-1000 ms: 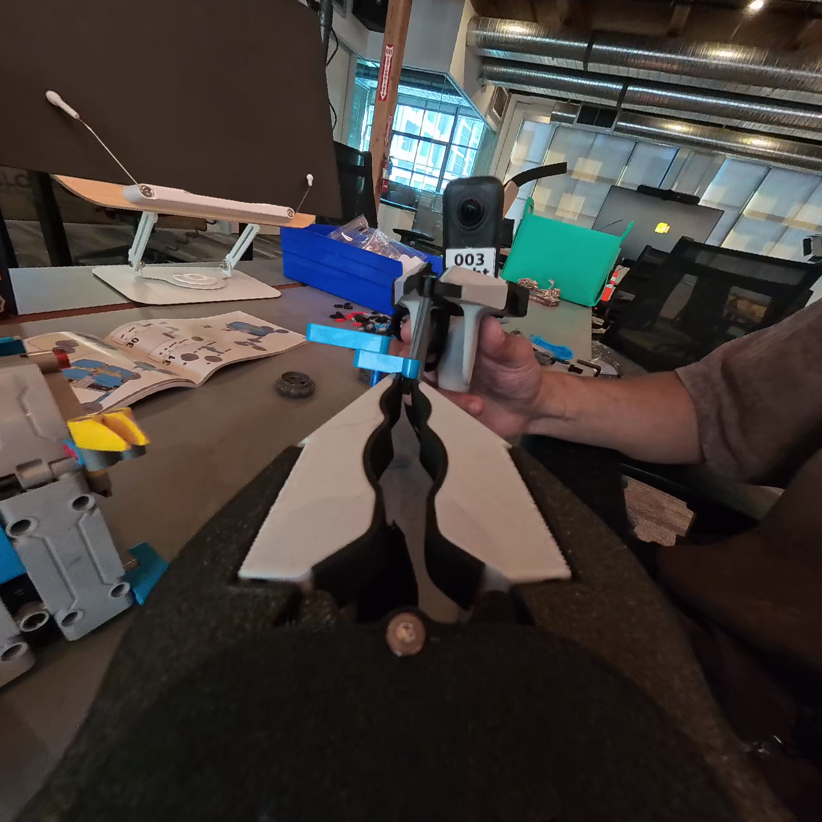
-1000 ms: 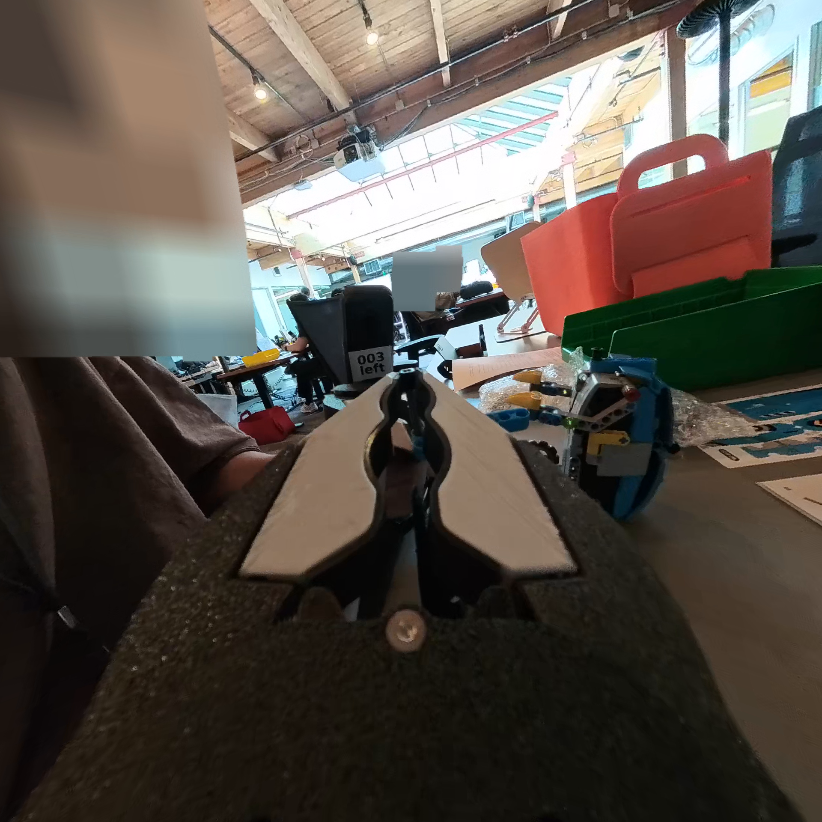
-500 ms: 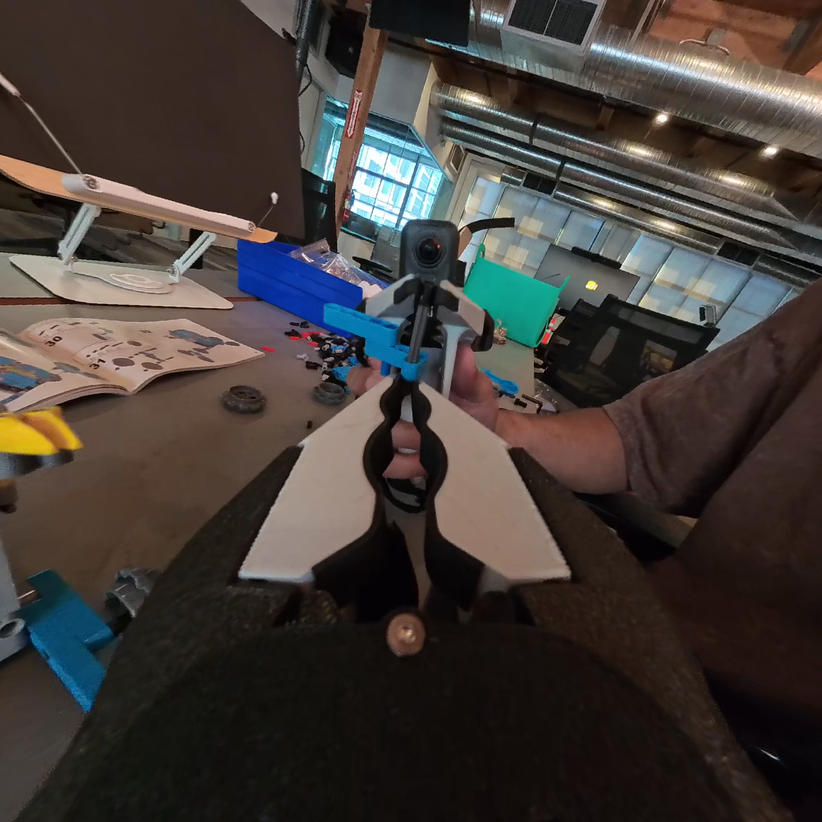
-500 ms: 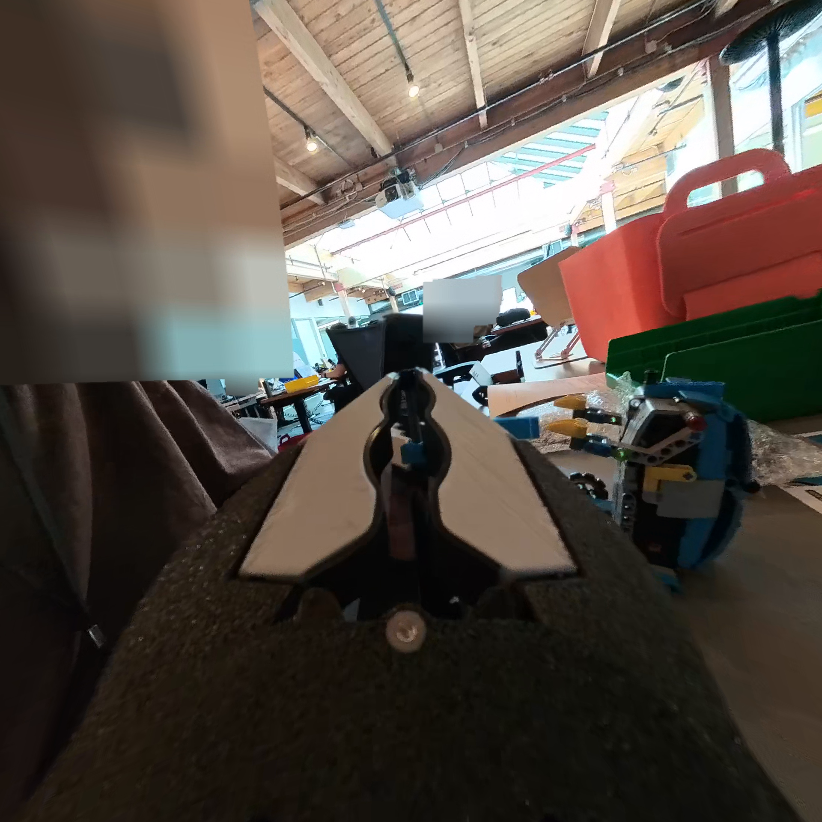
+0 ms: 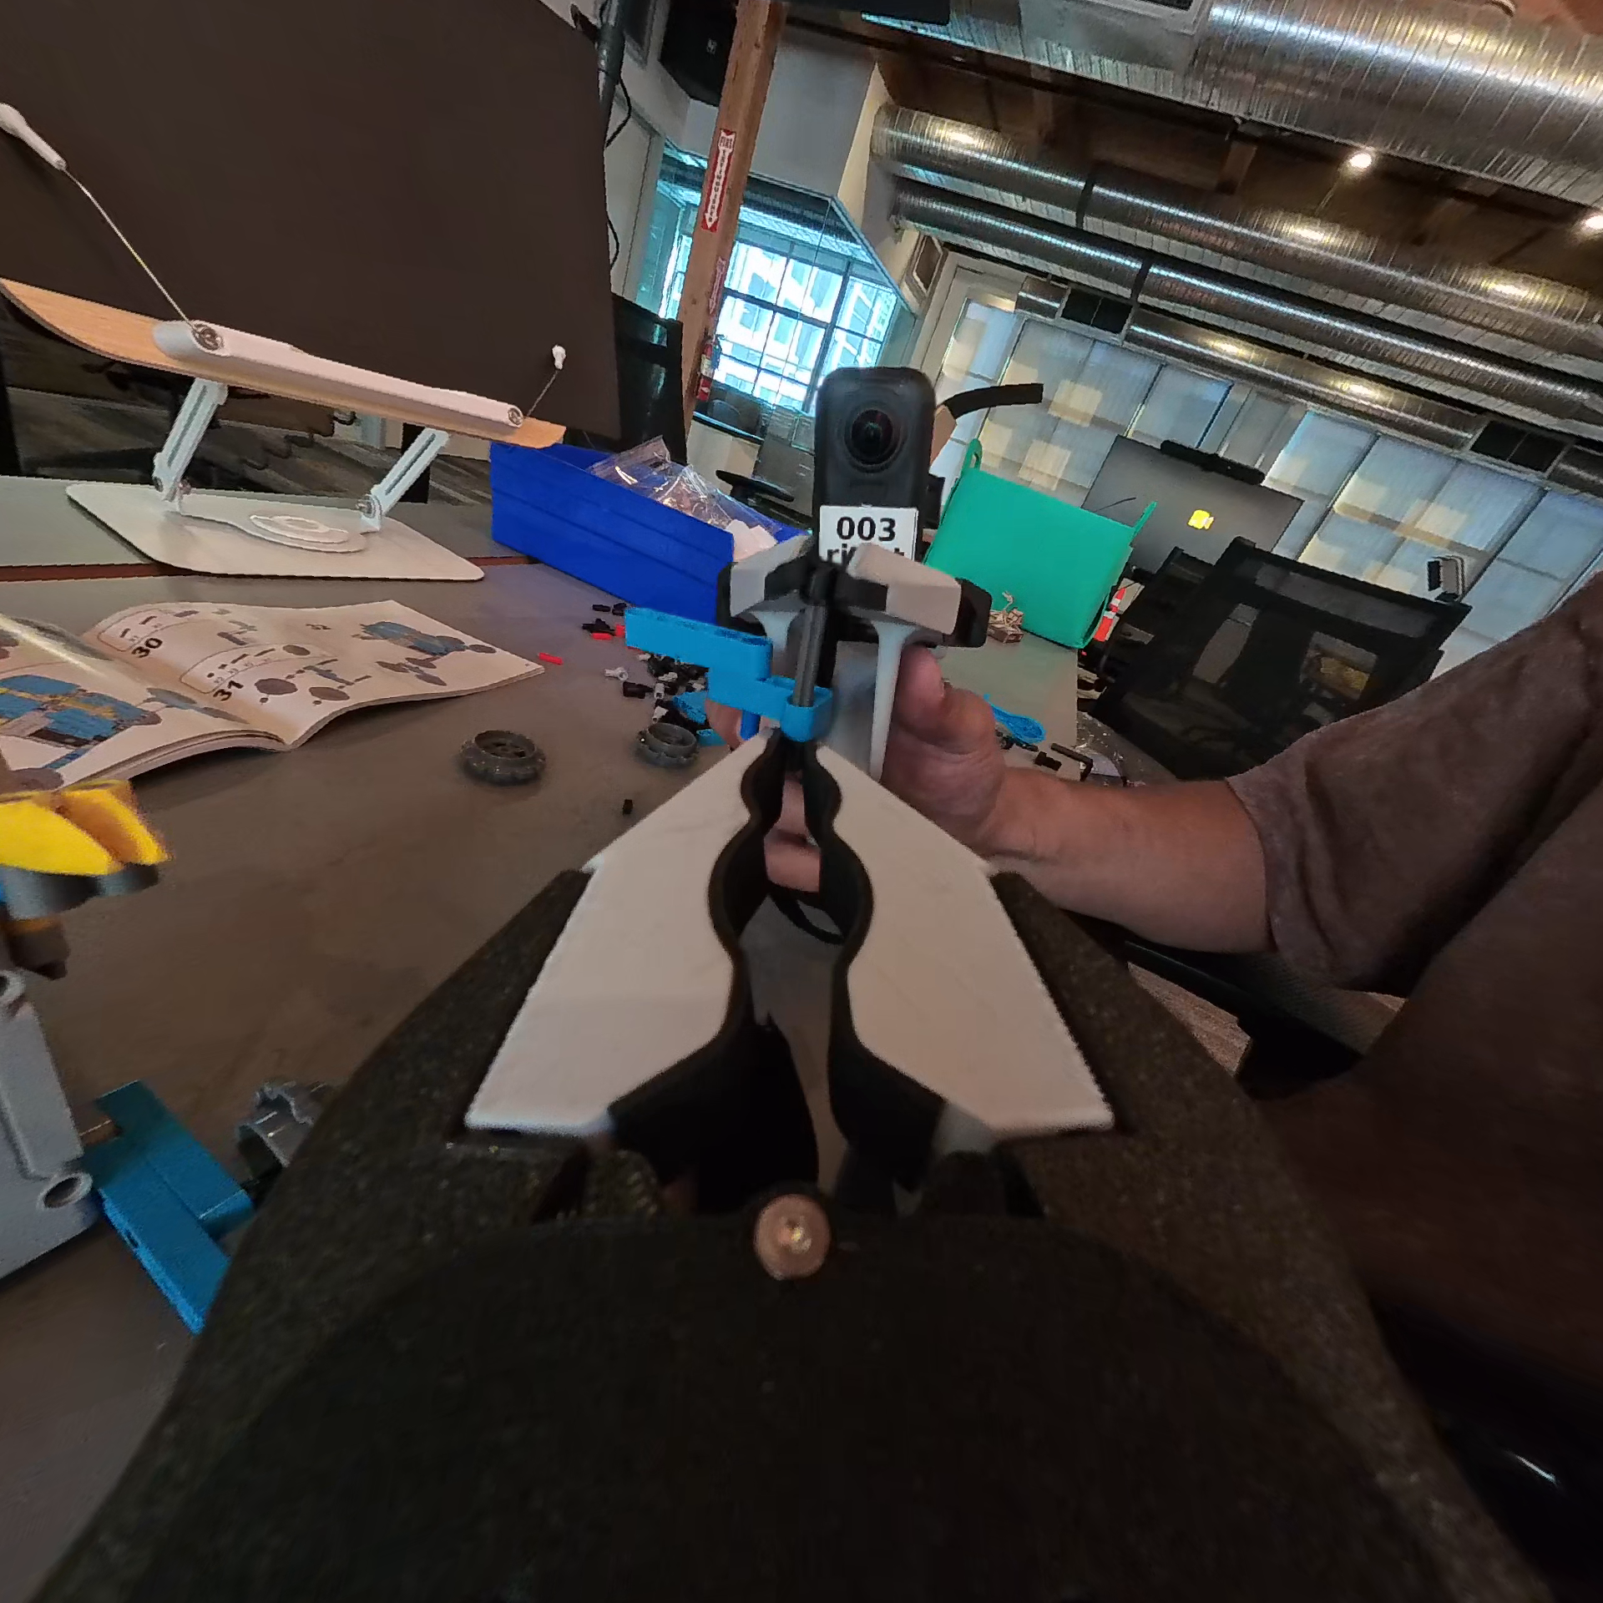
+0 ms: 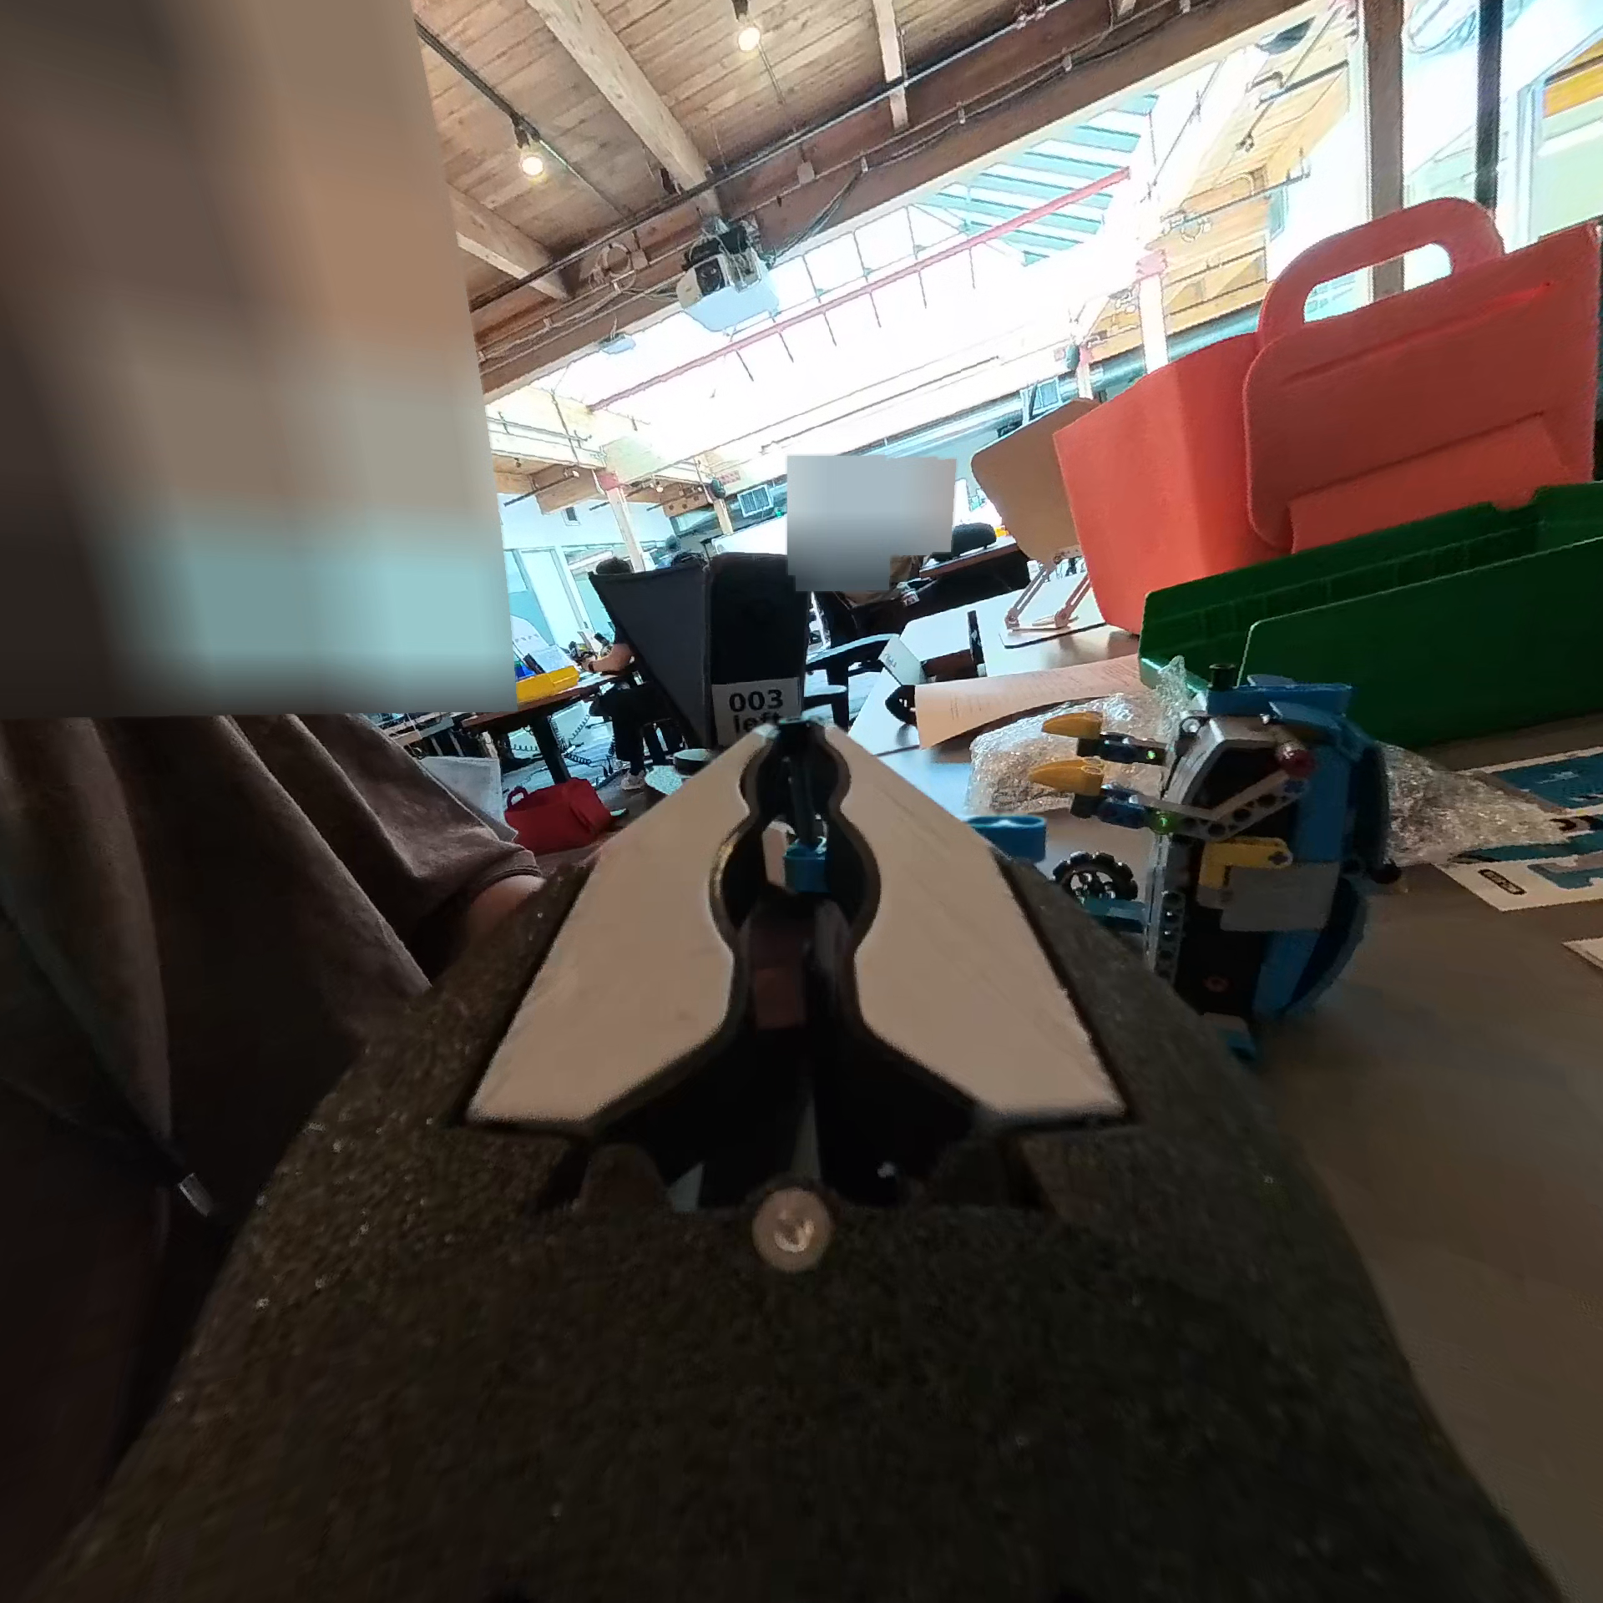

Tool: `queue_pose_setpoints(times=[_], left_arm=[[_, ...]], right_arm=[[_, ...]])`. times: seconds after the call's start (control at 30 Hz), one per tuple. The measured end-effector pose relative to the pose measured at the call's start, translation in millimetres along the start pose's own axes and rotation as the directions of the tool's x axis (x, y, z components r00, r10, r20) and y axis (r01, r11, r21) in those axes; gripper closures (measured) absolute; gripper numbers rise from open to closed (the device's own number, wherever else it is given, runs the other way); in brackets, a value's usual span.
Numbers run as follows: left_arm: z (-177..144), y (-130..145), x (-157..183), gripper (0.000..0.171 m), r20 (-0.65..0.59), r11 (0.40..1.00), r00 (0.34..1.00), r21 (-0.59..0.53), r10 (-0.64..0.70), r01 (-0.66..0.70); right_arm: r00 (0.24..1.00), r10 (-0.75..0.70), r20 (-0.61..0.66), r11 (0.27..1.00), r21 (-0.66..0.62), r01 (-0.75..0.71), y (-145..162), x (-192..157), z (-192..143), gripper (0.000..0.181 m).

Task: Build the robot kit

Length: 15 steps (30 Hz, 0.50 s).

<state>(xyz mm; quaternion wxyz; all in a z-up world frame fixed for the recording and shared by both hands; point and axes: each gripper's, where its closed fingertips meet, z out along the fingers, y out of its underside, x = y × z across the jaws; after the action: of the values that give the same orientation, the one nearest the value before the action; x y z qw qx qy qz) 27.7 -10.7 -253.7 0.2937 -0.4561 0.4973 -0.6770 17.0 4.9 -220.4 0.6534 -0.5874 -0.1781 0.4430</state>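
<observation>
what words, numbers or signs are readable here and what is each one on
I don't quote writing; these bear it:
White sticker under the camera on the right hand-held gripper: legible print.
White sticker on the left hand-held gripper: legible print.
Open booklet on the table: legible step numbers.
Red sign on the wooden post: small.
Paper sheet by the green bin: too small to read.

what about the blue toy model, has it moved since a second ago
No. The toy model sits unmoved before the green bin; only the view shifted.
</observation>
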Motion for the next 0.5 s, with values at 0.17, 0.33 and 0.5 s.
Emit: queue_pose_setpoints(times=[0.17, 0.33, 0.5], left_arm=[[0.1, 0.8, 0.0, 0.171, 0.002, 1.000, 1.000, -0.006, 0.001, -0.001], [-0.9, 0.3, -1.2, 0.171, 0.004, 1.000, 1.000, -0.002, -0.007, 0.007], [-1.3, 0.2, -1.2, 0.171, 0.003, 1.000, 1.000, -0.001, -0.010, 0.010]], right_arm=[[0.999, 0.039, 0.015, 0.999, -0.005, -0.039, 1.5, 0.5, -2.2, 0.176], [0.998, 0.057, 0.011, 0.998, -0.014, -0.057, 2.5, 1.9, -4.0, 0.176], [0.997, 0.079, 0.013, 0.997, -0.016, -0.079, 3.4, 2.5, -5.7, 0.176]])
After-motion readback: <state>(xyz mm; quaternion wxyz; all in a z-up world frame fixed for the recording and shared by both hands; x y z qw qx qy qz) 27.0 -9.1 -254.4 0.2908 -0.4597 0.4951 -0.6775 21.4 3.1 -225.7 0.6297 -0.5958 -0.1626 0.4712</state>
